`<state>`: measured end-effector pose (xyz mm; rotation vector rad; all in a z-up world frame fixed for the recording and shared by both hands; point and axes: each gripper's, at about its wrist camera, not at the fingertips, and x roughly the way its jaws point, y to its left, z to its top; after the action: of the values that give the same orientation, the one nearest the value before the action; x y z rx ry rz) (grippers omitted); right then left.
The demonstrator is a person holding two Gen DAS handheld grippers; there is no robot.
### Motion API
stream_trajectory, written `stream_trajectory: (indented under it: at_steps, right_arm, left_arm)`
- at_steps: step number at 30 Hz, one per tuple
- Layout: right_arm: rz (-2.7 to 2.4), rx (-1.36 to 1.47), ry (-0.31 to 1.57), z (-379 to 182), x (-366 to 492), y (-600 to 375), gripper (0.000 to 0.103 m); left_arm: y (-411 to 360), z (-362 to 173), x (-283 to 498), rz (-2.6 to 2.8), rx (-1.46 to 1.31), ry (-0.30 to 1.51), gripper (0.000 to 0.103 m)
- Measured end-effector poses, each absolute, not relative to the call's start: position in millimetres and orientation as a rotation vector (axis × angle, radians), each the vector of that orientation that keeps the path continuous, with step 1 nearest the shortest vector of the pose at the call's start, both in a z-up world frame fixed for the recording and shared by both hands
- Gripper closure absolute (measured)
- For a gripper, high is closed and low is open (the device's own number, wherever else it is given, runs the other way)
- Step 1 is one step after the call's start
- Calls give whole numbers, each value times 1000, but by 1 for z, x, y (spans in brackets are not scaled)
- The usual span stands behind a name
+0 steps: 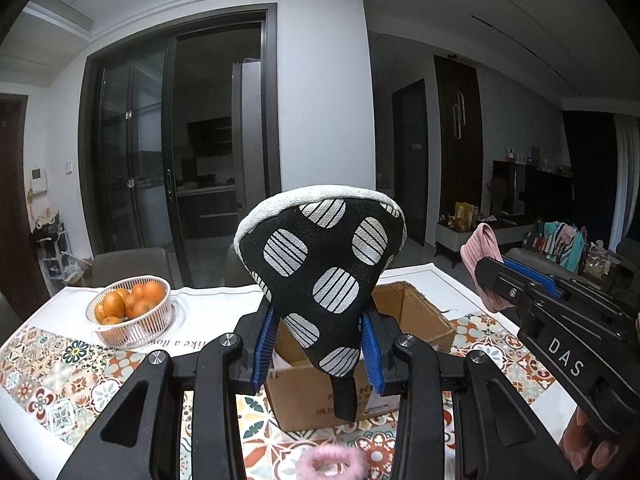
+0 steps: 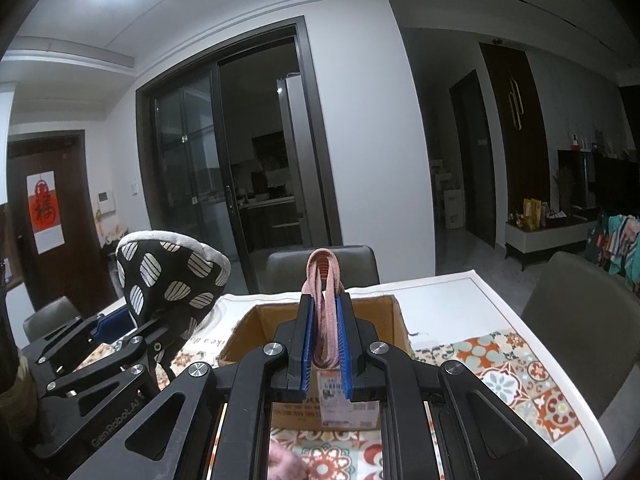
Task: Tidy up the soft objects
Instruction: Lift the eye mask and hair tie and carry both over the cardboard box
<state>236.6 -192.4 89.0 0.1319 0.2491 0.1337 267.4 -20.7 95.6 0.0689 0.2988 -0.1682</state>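
Left wrist view, centre frame: the left gripper (image 1: 320,344) has its jaws clamped on a black spotted oven mitt (image 1: 320,256), held over the open cardboard box (image 1: 416,316), likely so it can drop inside. In the right wrist view the right gripper (image 2: 325,344) pinches a pink ribbed cloth (image 2: 323,304) in narrow jaws above the same box. A pink fluffy scrunchie (image 1: 330,462) waits at the bottom on the tile-patterned tabletop (image 1: 60,376), near a basket of oranges (image 1: 130,310). Behind, a dim room with dark glass doors (image 1: 172,140).

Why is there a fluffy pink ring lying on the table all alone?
The fluffy pink ring lies loose on the tablecloth, outside the cardboard box. It looks left out: the spotted black mitt and pink band are held in grippers.
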Motion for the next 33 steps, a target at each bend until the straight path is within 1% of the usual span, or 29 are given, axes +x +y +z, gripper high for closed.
stream_trajectory:
  at_steps: [9, 16, 22, 33]
  right_arm:
    - [124, 121, 266, 85, 265, -187, 90]
    - [112, 119, 307, 75, 287, -182, 90]
    - [96, 118, 368, 69, 316, -179, 90]
    - [88, 121, 519, 38, 358, -183, 90]
  left_arm:
    - [-22, 88, 300, -172, 61, 321, 66]
    - [-23, 74, 333, -179, 53, 374, 65]
    - [-26, 61, 354, -195, 54, 430, 65]
    - [-39, 31, 392, -218, 89, 553, 64]
